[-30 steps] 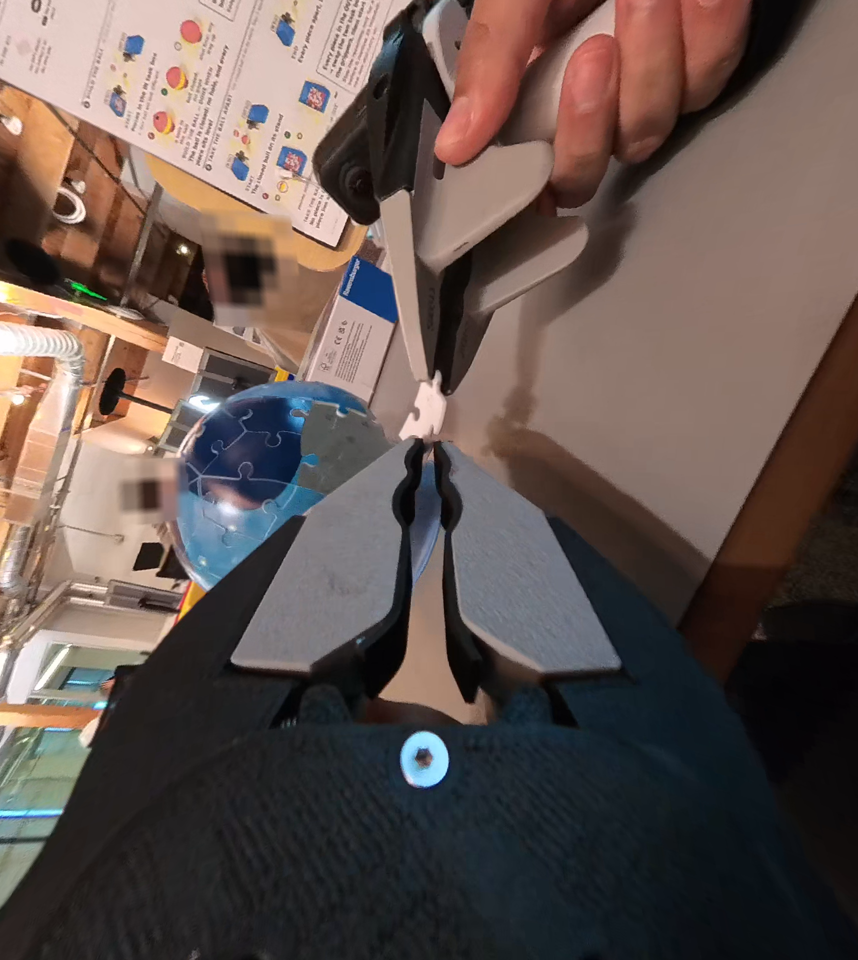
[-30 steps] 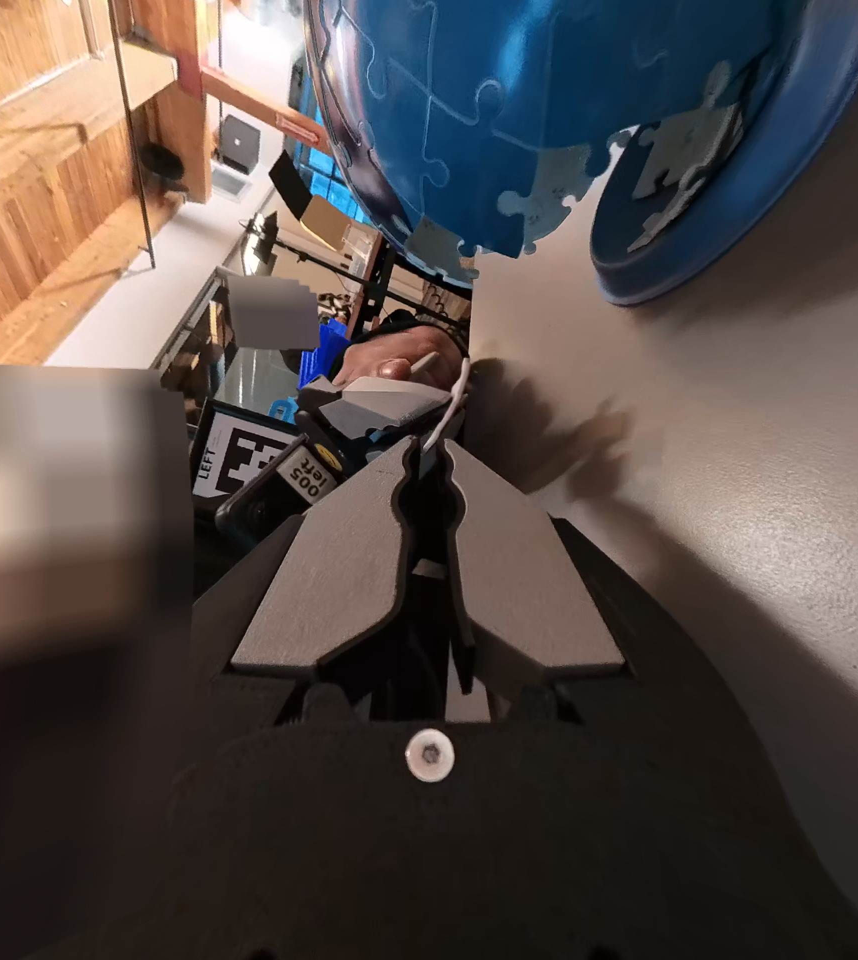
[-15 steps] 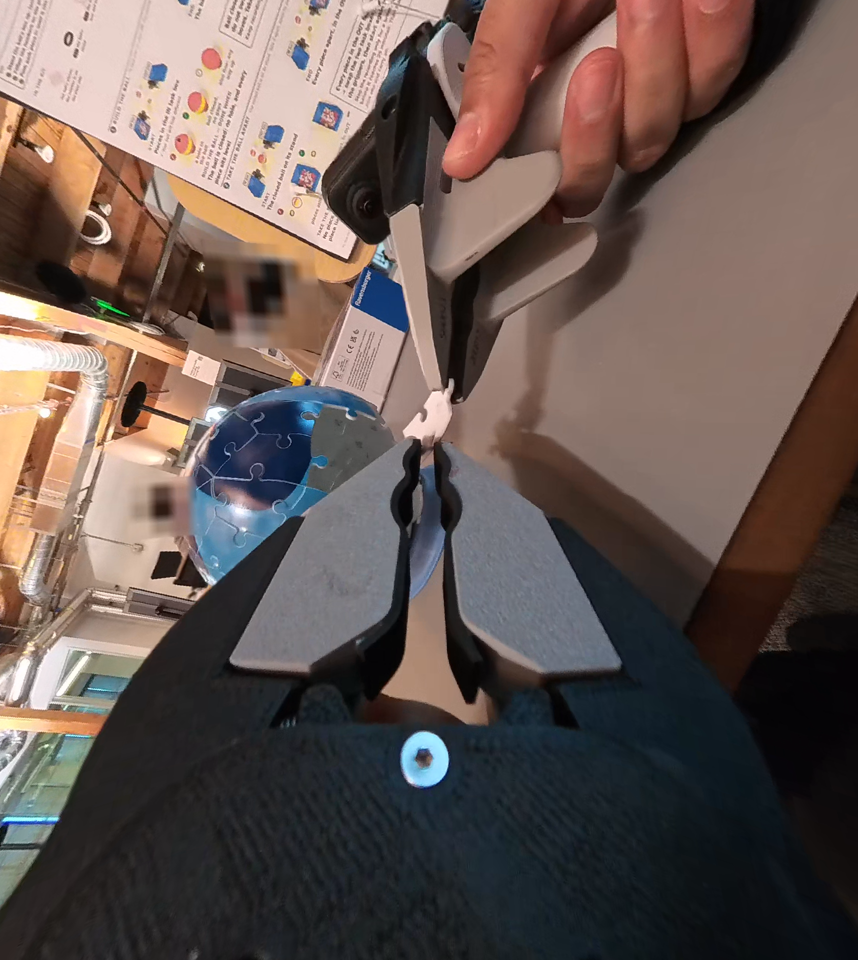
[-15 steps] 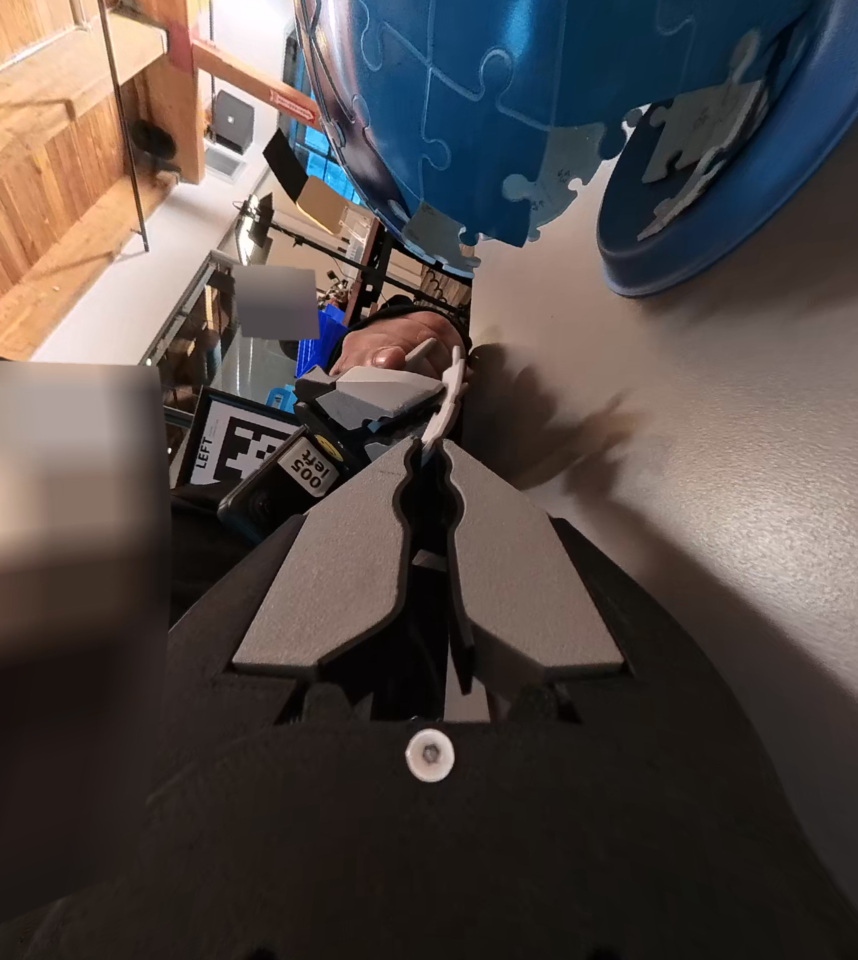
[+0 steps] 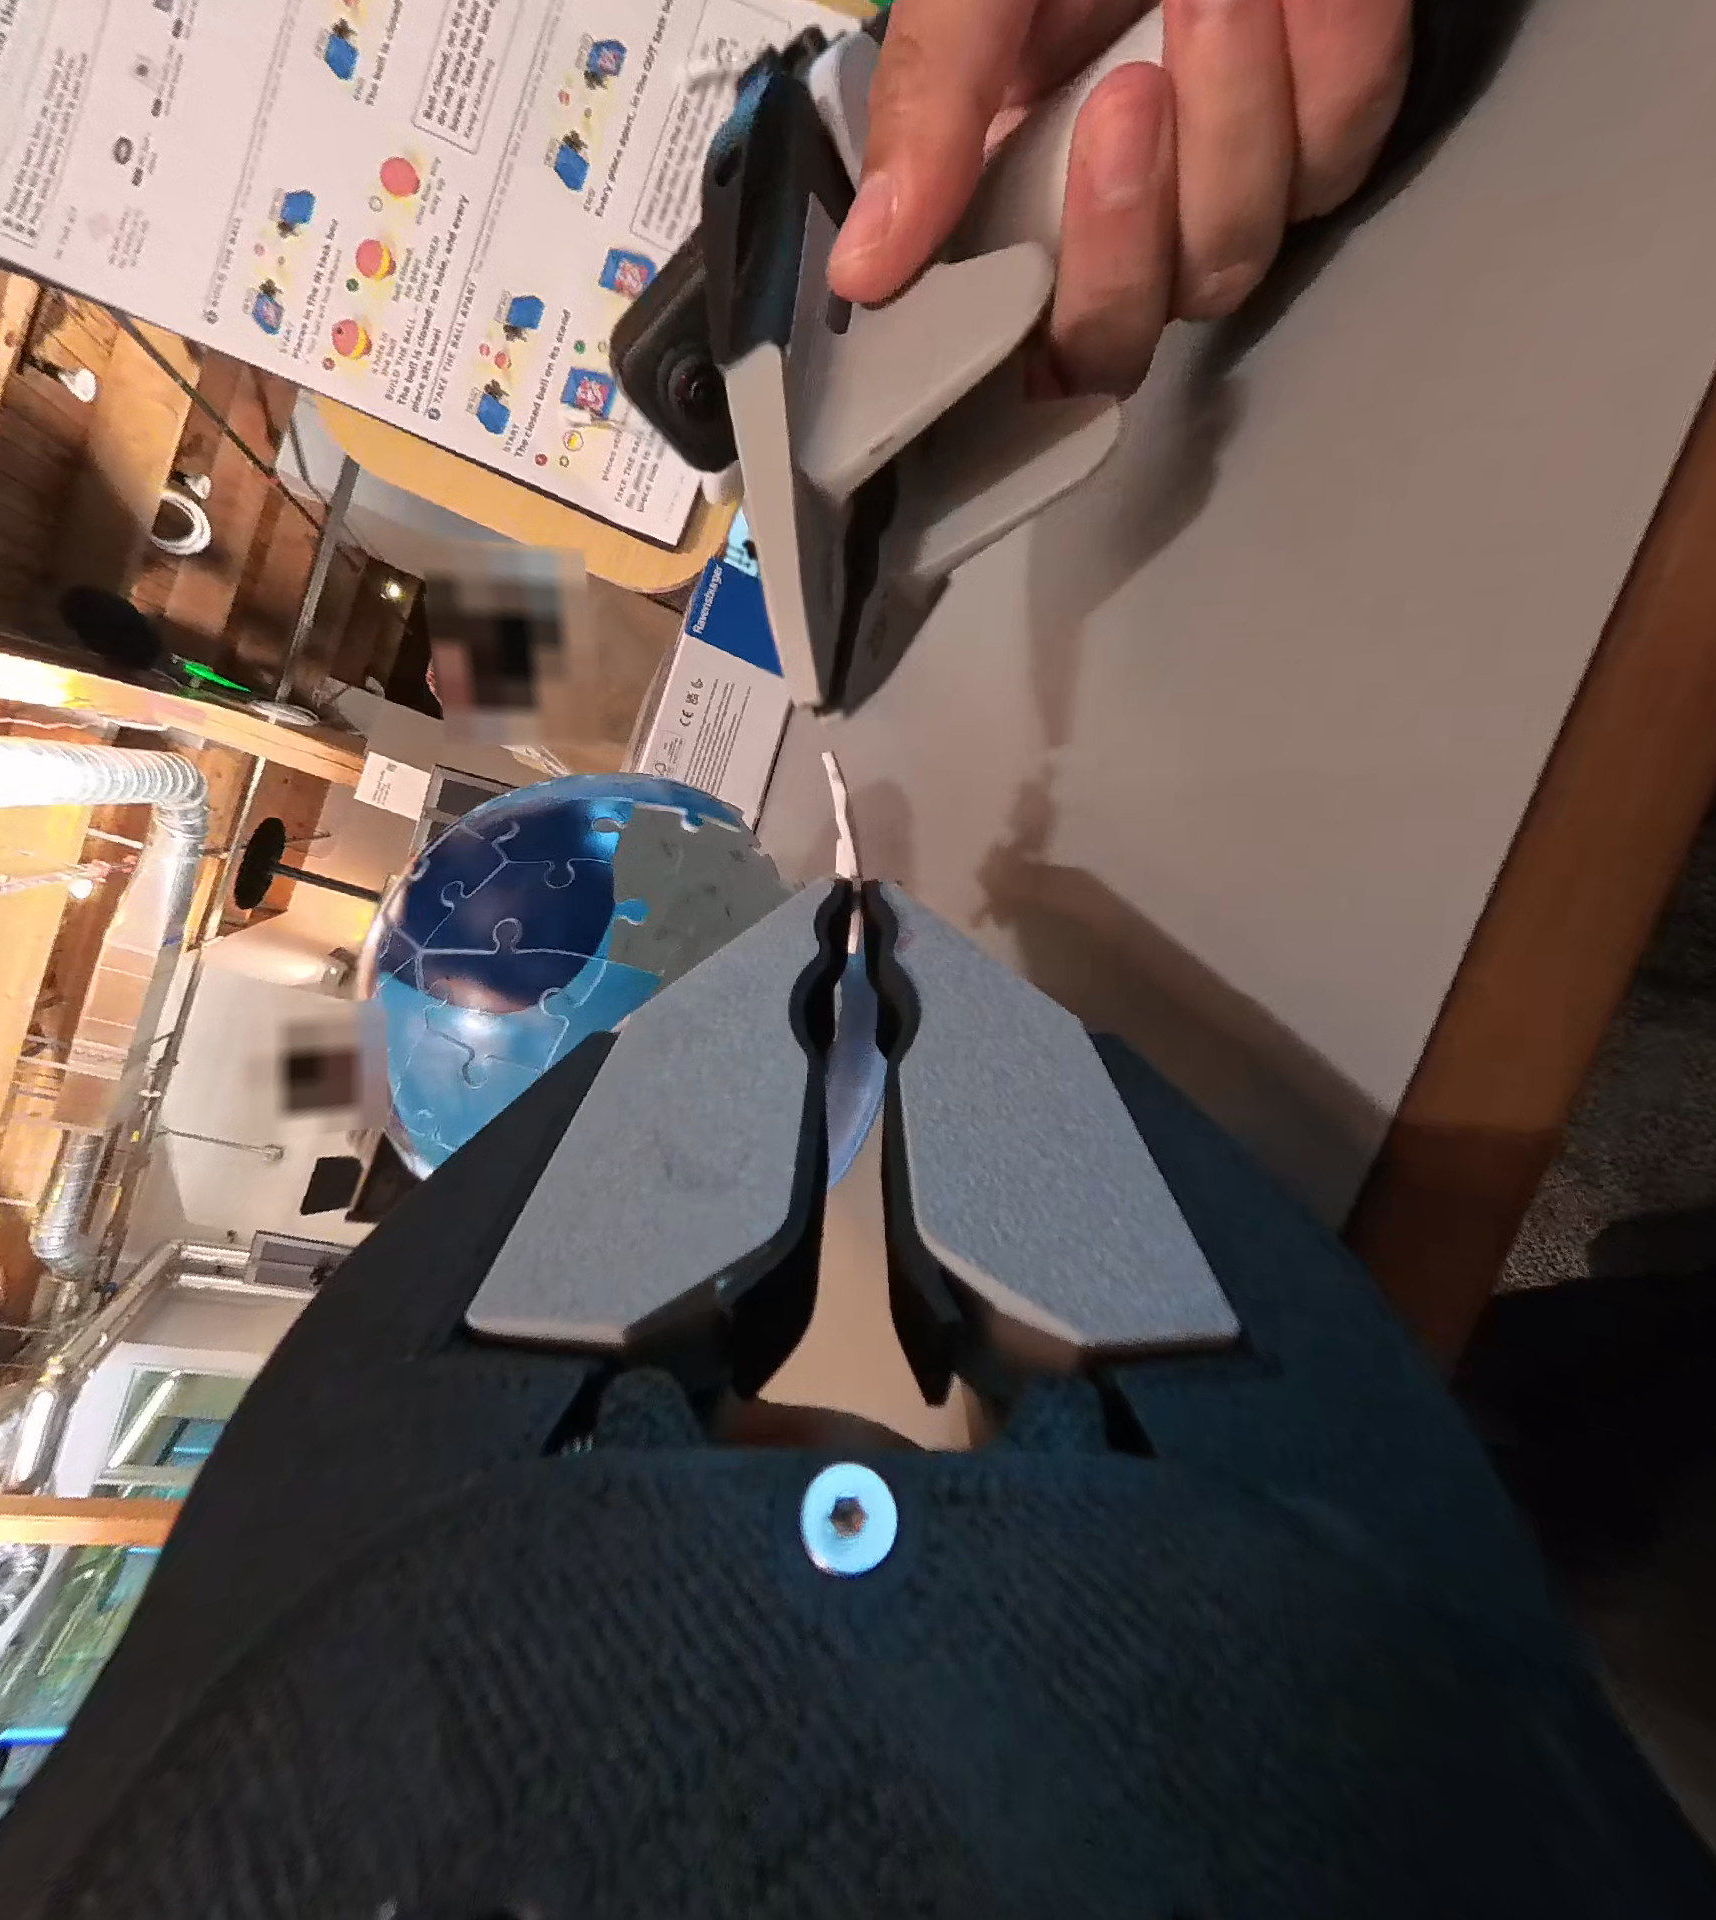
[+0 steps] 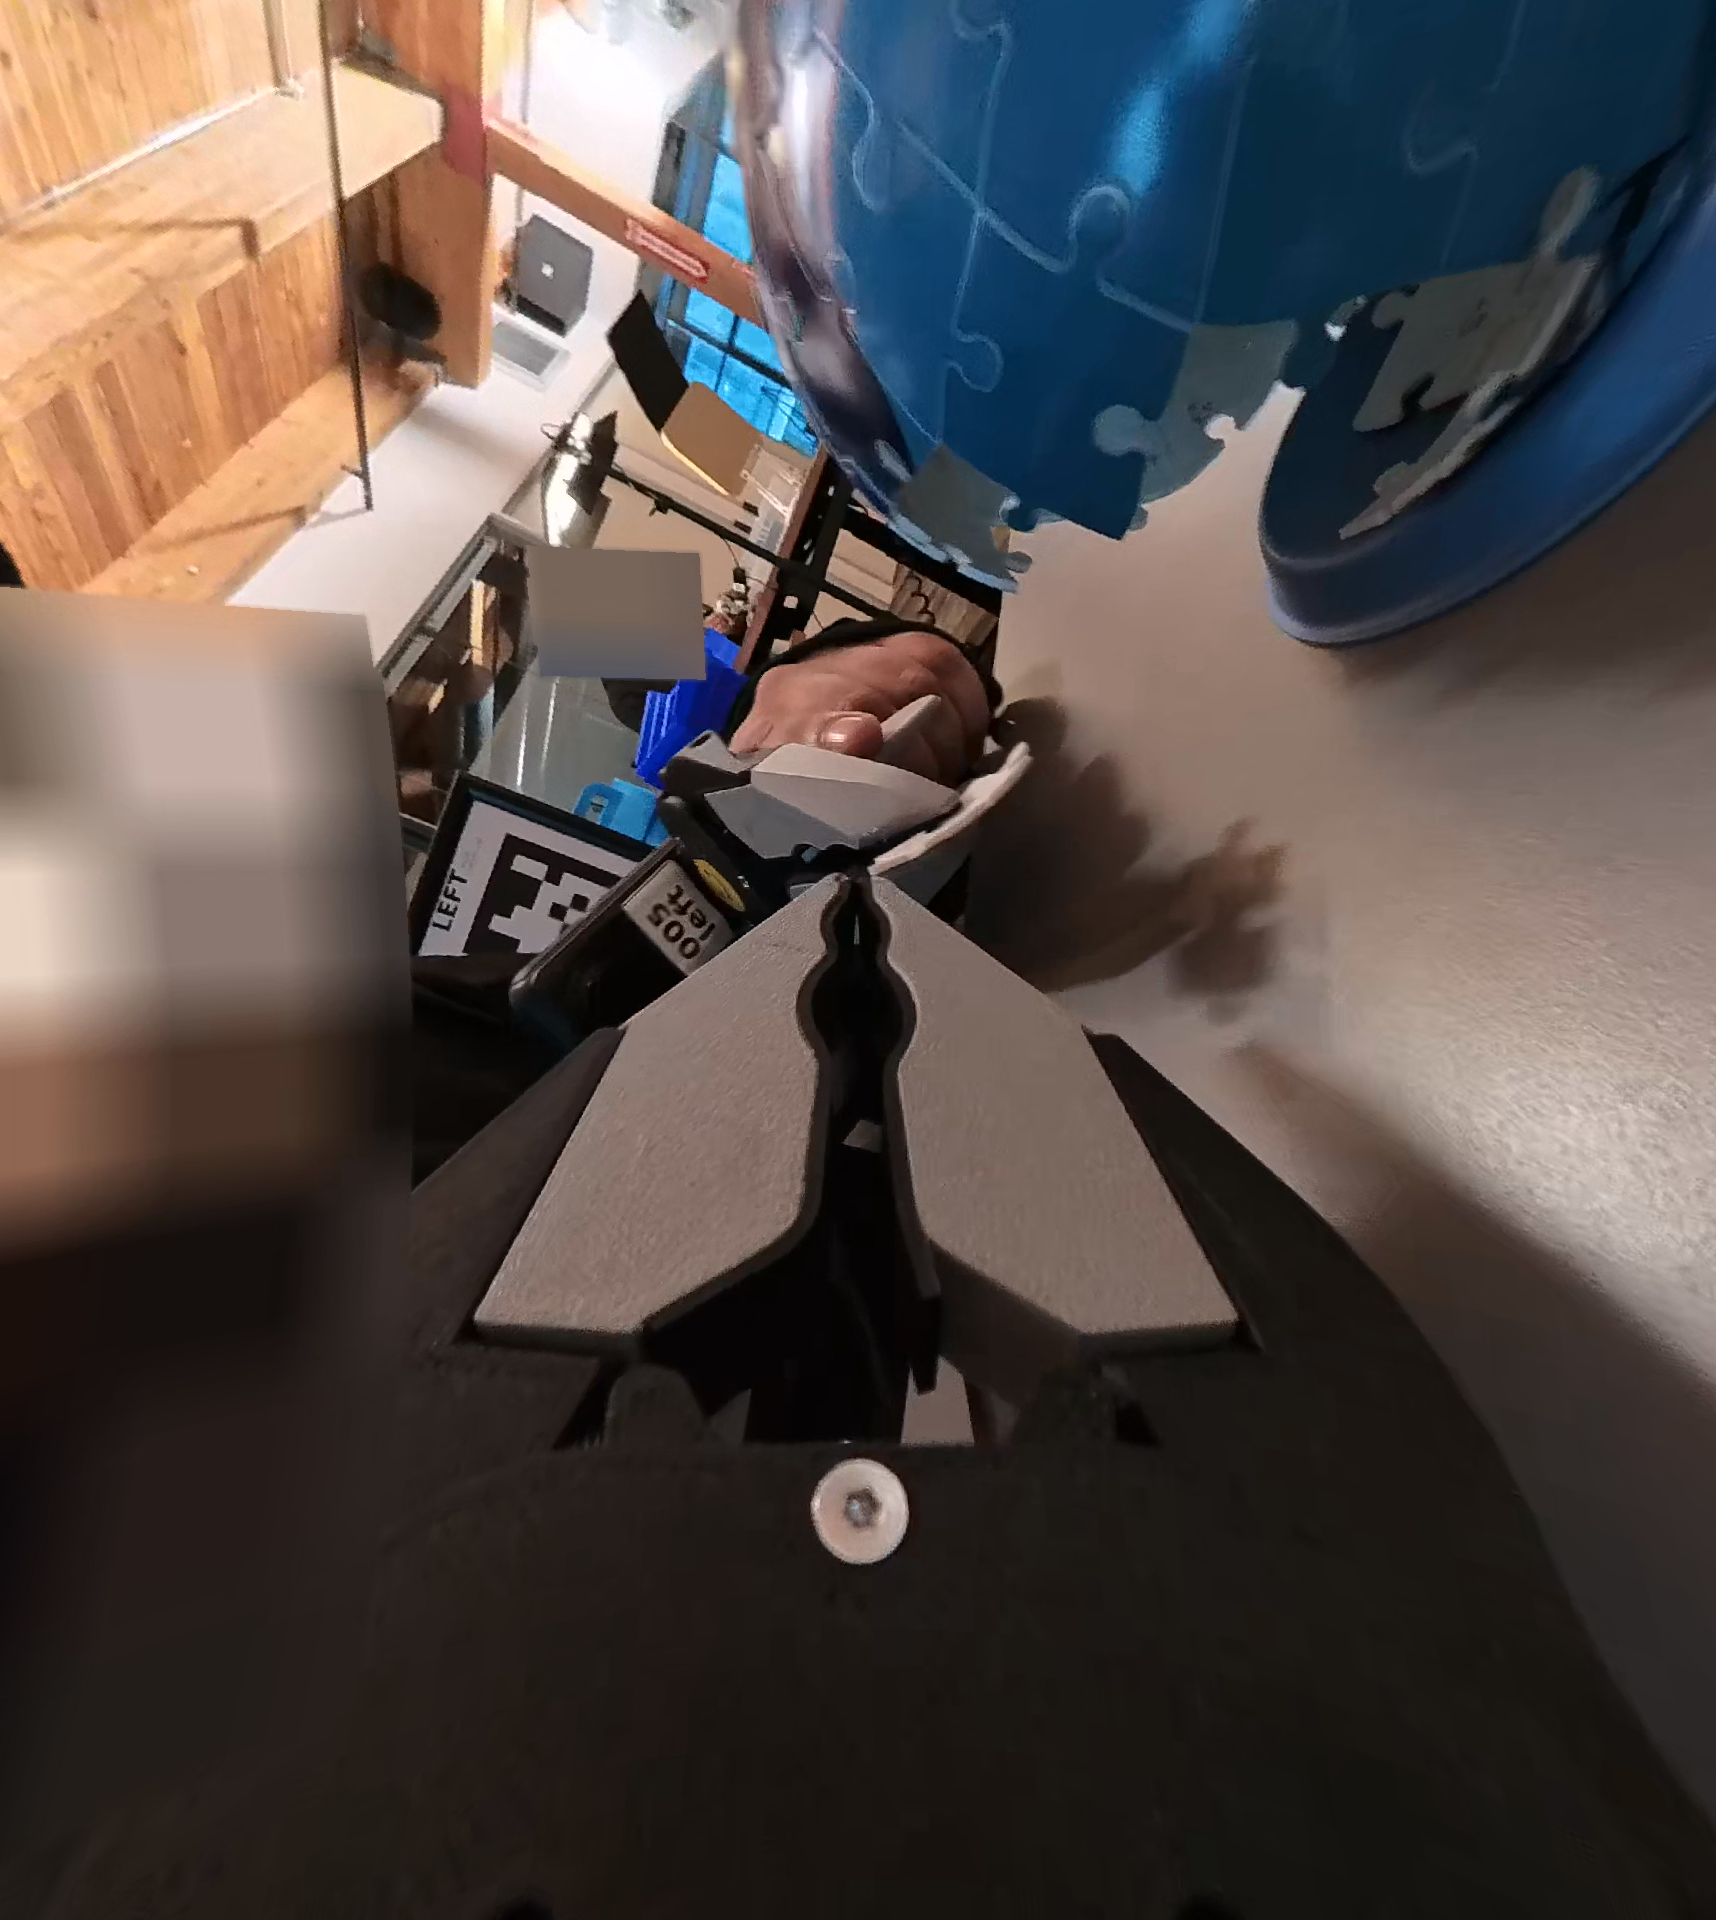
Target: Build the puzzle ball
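Note:
My left gripper (image 5: 849,896) is shut on a thin white puzzle piece (image 5: 841,821), seen edge-on and sticking out past its tips. My right gripper (image 5: 818,704), held by a hand, hangs just beyond the piece with a small gap; its jaws are together and empty. The right wrist view shows my right gripper (image 6: 854,883) shut, and behind it the left gripper holding the white piece (image 6: 958,821). The partly built blue puzzle ball (image 5: 511,935) stands to the left with an open grey gap. It also fills the top of the right wrist view (image 6: 1145,229).
A blue dish (image 6: 1612,520) next to the ball holds loose grey pieces (image 6: 1456,353). An instruction sheet (image 5: 314,208) and a puzzle box (image 5: 719,696) lie at the far side. The table's wooden edge (image 5: 1560,831) runs close on the right.
Both grippers' tips met at the white piece before. Now the right gripper has let go and pulled back, and the piece stays in the left gripper, turned edge-on.

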`<control>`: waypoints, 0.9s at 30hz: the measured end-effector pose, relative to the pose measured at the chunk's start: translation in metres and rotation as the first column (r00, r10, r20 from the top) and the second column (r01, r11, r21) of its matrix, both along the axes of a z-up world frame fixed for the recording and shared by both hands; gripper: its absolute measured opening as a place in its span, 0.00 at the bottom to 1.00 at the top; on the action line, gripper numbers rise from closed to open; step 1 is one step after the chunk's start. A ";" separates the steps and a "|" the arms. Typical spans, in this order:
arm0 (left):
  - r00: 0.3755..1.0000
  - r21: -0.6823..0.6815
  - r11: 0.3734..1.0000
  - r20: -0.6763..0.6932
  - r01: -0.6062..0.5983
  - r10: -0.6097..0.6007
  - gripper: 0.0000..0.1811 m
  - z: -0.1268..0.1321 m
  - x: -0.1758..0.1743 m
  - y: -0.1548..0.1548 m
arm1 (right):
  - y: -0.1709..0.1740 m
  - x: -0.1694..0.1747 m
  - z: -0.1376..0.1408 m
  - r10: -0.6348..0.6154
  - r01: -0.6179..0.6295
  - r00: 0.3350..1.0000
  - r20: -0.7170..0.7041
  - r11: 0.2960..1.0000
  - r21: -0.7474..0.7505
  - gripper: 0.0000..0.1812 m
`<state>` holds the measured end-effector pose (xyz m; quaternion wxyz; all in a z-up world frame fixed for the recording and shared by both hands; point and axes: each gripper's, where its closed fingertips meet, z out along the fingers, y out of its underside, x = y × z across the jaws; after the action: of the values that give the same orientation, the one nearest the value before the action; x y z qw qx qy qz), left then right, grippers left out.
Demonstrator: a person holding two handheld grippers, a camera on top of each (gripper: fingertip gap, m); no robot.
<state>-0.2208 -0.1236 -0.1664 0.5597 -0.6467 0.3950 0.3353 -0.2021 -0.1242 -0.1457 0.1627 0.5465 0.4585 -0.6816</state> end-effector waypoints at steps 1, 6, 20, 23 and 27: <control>1.000 -0.004 1.000 -0.007 0.006 -0.006 0.00 -0.001 0.000 0.000 | 0.000 0.002 0.005 0.005 -0.005 0.999 -0.033 1.000 0.002 0.00; 0.998 -0.022 0.999 -0.054 0.039 -0.040 0.00 -0.007 -0.005 0.000 | -0.001 0.018 0.022 0.088 -0.009 0.951 -0.297 0.966 0.259 0.00; 0.979 -0.013 0.985 -0.115 0.171 -0.171 0.00 -0.009 -0.003 0.015 | 0.009 0.013 -0.007 0.301 0.390 0.802 -0.517 0.391 0.833 0.29; 0.954 0.013 0.985 -0.250 0.171 -0.162 0.00 -0.014 -0.001 0.016 | 0.012 0.010 -0.021 0.359 0.406 0.805 -0.472 0.247 0.880 0.28; 0.952 0.071 0.983 -0.270 0.171 -0.146 0.01 -0.007 -0.002 0.014 | 0.014 0.005 -0.029 0.394 0.423 0.800 -0.453 0.165 0.891 0.25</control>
<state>-0.2223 -0.1097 -0.1735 0.5571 -0.5355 0.5005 0.3903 -0.1970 -0.1101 -0.1748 -0.3922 0.2741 0.8046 -0.3516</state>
